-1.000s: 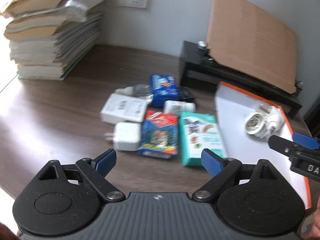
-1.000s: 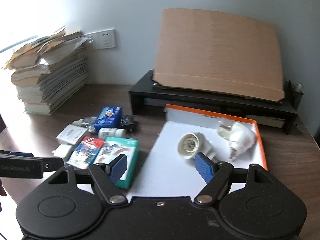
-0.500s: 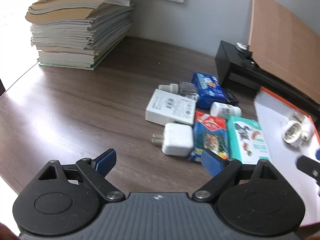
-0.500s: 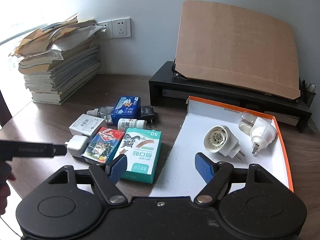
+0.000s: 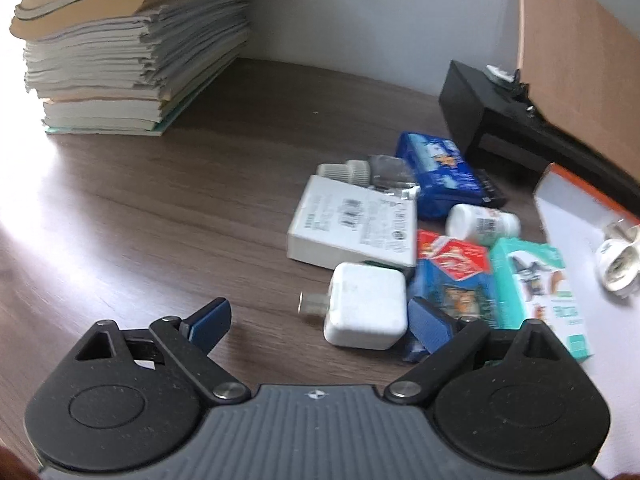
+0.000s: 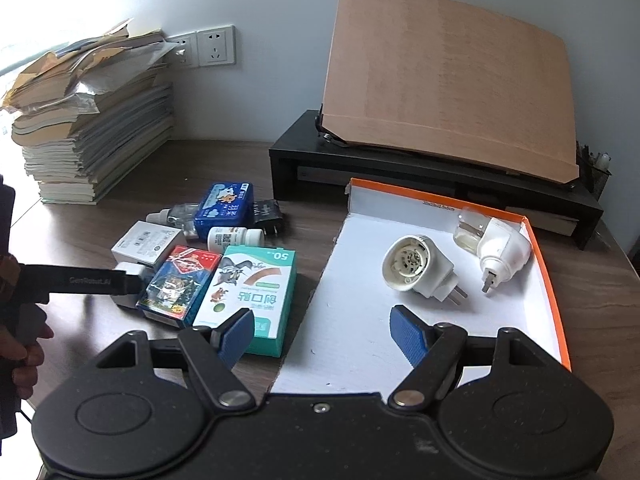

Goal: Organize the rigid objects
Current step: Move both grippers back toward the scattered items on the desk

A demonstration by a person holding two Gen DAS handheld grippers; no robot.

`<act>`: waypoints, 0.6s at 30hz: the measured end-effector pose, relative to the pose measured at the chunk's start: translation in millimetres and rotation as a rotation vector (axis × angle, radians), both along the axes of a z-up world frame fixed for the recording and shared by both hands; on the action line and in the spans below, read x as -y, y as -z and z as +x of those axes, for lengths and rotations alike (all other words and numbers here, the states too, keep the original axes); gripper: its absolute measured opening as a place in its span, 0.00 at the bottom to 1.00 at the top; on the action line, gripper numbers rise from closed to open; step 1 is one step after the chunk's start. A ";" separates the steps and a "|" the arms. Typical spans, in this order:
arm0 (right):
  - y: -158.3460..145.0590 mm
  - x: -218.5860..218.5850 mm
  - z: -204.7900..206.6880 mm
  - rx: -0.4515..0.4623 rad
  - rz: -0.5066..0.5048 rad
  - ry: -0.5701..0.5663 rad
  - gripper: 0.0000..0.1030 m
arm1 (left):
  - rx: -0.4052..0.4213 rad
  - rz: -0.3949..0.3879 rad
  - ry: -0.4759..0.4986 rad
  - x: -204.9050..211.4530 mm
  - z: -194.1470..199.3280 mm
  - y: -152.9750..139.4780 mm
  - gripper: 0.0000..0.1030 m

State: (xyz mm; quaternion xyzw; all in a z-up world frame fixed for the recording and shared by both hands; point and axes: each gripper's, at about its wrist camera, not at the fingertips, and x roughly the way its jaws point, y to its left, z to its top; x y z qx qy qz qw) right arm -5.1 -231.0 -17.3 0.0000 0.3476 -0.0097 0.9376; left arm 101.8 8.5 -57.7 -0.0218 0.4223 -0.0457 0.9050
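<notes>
I am holding my left fingers (image 5: 320,318) wide apart, and they have just been opening more. The white charger (image 5: 366,306) is lying between them at the lower middle of my left view, but the pads are not touching it. In my right view the left tool is a dark bar coming in from the left edge, and it is hiding most of that charger.

My right fingers (image 6: 322,330) are standing open too, holding nothing, over the front edge of the white tray (image 6: 360,344).

Only my right view is showing the whole tray with its orange rim and the two white plug-in things (image 6: 418,270) lying in it; my left view is showing just a blurry bit at the right edge.

The other boxes and bottles are sitting in a bunch on the bench (image 5: 180,208), left of the tray. The big paper stack (image 5: 120,52) is filling the upper left of my left view.
</notes>
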 end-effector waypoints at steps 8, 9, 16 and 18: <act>5.6 -3.1 6.4 -0.015 0.007 0.011 0.86 | 0.031 -0.005 0.065 -8.5 7.0 4.2 0.94; 5.8 -4.2 6.9 -0.016 0.006 0.009 0.86 | 0.034 0.004 0.081 -6.6 8.5 5.7 0.93; 9.6 -11.5 11.2 -0.031 0.007 0.005 0.86 | 0.093 0.037 0.159 0.8 4.5 7.0 0.57; 11.3 -15.5 13.3 -0.037 0.010 -0.001 0.86 | 0.093 0.027 0.163 0.5 3.3 7.4 0.57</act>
